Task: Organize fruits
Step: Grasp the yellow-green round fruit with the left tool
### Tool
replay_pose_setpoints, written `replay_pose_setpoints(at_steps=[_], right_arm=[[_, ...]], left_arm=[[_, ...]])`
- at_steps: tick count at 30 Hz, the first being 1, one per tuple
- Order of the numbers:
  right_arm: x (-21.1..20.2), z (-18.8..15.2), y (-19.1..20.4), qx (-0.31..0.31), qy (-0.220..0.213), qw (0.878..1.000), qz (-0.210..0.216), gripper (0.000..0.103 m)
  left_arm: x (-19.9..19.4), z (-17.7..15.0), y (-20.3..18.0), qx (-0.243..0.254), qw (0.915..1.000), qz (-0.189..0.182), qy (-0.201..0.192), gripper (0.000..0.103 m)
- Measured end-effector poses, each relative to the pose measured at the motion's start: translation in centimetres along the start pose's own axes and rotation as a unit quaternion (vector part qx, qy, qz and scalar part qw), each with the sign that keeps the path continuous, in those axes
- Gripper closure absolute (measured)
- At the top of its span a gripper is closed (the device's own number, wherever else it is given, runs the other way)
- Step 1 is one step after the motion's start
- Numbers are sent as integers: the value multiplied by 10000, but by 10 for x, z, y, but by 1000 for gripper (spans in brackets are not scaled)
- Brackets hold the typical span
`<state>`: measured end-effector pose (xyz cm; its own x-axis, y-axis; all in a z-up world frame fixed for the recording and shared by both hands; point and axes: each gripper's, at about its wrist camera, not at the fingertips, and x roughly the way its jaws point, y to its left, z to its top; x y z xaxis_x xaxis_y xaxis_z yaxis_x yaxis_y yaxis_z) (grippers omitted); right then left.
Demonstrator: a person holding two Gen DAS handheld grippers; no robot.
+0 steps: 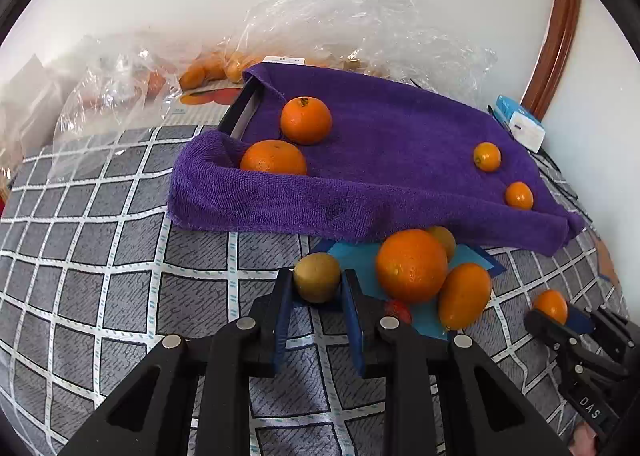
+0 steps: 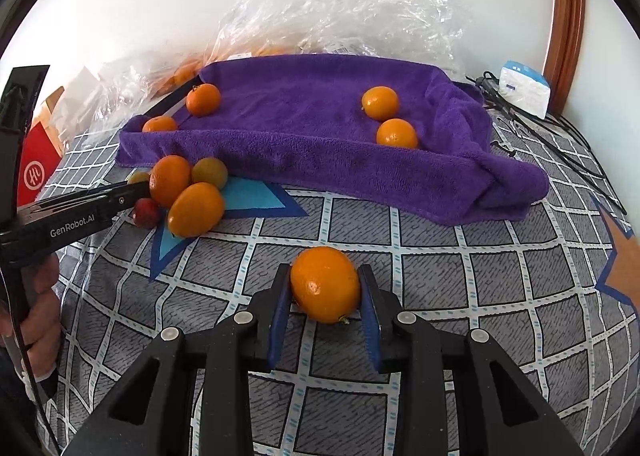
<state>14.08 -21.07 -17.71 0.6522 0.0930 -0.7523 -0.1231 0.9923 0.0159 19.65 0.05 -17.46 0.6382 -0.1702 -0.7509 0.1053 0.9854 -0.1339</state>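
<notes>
My left gripper [image 1: 317, 283] is shut on a greenish-brown kiwi [image 1: 317, 277] at the left edge of a fruit pile on a blue star patch [image 1: 360, 256]. The pile holds a big orange [image 1: 411, 265], an oval orange [image 1: 464, 295] and a small red fruit [image 1: 398, 311]. My right gripper [image 2: 325, 288] is shut on a small orange [image 2: 325, 283] just above the checked cloth; it also shows in the left wrist view [image 1: 551, 306]. A tray covered by a purple towel [image 2: 304, 128] holds two oranges at its left [image 2: 203, 99] and two at its right [image 2: 396, 133].
Clear plastic bags [image 2: 340, 12] with more oranges lie behind the tray by the white wall. A white and blue box [image 2: 524, 86] and black cables [image 2: 560, 136] sit at the right. A red box [image 2: 38, 168] stands at the left. Grey checked cloth [image 2: 460, 276] covers the table.
</notes>
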Motion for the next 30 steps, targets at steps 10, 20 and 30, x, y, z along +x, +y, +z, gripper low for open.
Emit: replay_pose_setpoints(at_steps=[10, 20, 30], right_arm=[[2, 1, 1, 1, 46, 10000, -30, 70], [1, 0, 5, -10, 8, 9996, -273, 71], [1, 1, 5, -12, 12, 9995, -320, 71]], left_arm=[[2, 1, -3, 49, 10000, 27, 32, 79], [3, 0, -5, 111, 9999, 121, 47, 78], [3, 0, -7, 123, 9998, 165, 11, 78]])
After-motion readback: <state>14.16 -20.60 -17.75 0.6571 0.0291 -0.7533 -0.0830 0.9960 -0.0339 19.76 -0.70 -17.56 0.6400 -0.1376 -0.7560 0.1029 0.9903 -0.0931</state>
